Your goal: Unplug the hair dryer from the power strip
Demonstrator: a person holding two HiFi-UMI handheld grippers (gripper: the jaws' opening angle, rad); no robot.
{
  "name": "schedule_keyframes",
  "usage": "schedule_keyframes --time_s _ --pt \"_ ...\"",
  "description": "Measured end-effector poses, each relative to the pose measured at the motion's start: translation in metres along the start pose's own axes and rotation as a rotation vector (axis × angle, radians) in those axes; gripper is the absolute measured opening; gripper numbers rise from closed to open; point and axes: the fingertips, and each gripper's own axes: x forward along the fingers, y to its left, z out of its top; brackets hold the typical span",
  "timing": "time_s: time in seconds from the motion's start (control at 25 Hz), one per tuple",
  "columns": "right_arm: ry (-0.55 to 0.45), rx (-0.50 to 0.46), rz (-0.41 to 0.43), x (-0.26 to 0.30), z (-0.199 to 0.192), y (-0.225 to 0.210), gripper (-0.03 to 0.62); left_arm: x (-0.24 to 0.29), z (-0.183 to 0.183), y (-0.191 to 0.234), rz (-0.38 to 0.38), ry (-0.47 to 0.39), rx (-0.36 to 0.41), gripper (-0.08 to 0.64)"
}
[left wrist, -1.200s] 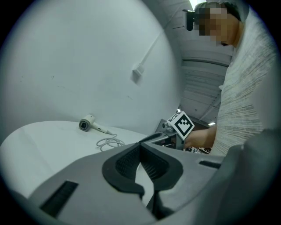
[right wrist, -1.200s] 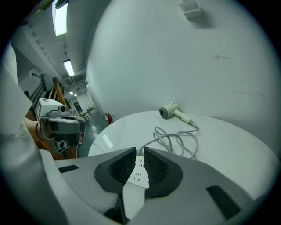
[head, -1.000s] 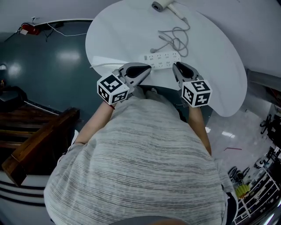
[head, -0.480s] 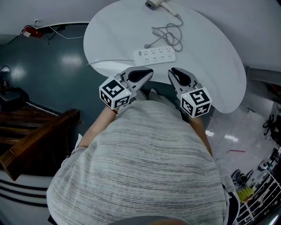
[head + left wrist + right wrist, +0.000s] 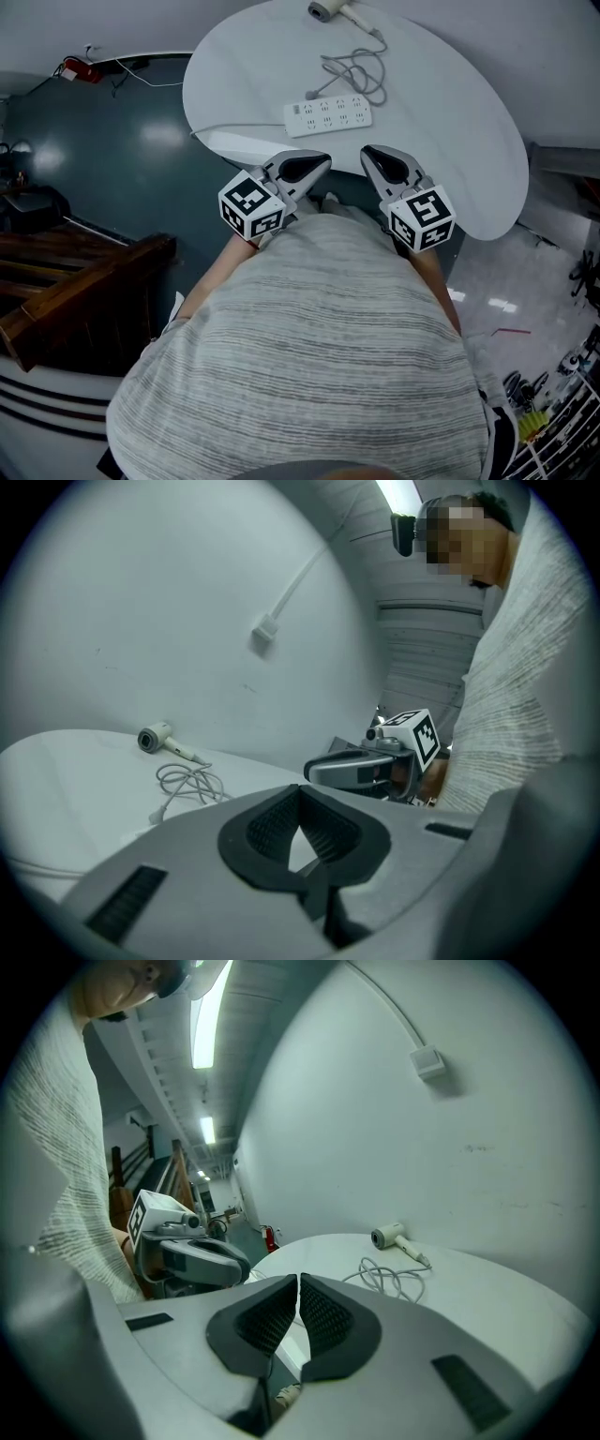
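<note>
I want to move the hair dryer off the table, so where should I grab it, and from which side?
Probably the handle, from above, jaws across its width. The hair dryer lies on its side near the table's far edge; its handle is the slim straight part leading to the coiled cord, while the barrel looks wider.

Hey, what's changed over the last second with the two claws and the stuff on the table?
Both the left claw and the right claw drew back from the power strip toward the person. Nothing was gripped or released: both stay shut and empty. The power strip, the hair dryer and its coiled cord lie on the table where they were.
</note>
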Motion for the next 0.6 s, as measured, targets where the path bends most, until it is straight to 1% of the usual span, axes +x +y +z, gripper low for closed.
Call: schedule_keyframes --time_s 0.08,0.28,0.6 --pt "-0.004 -0.018 0.007 -0.003 0.001 0.002 0.026 0.002 -0.001 -0.005 0.000 0.001 -0.001 0.006" --pt "0.034 -0.092 0.035 -0.007 -0.005 0.007 0.025 0.006 -0.001 -0.010 0.003 -0.007 -0.006 0.006" --pt "0.050 -0.083 0.027 -0.012 -0.011 0.001 0.025 0.010 -0.003 -0.010 0.004 -0.013 -0.029 0.006"
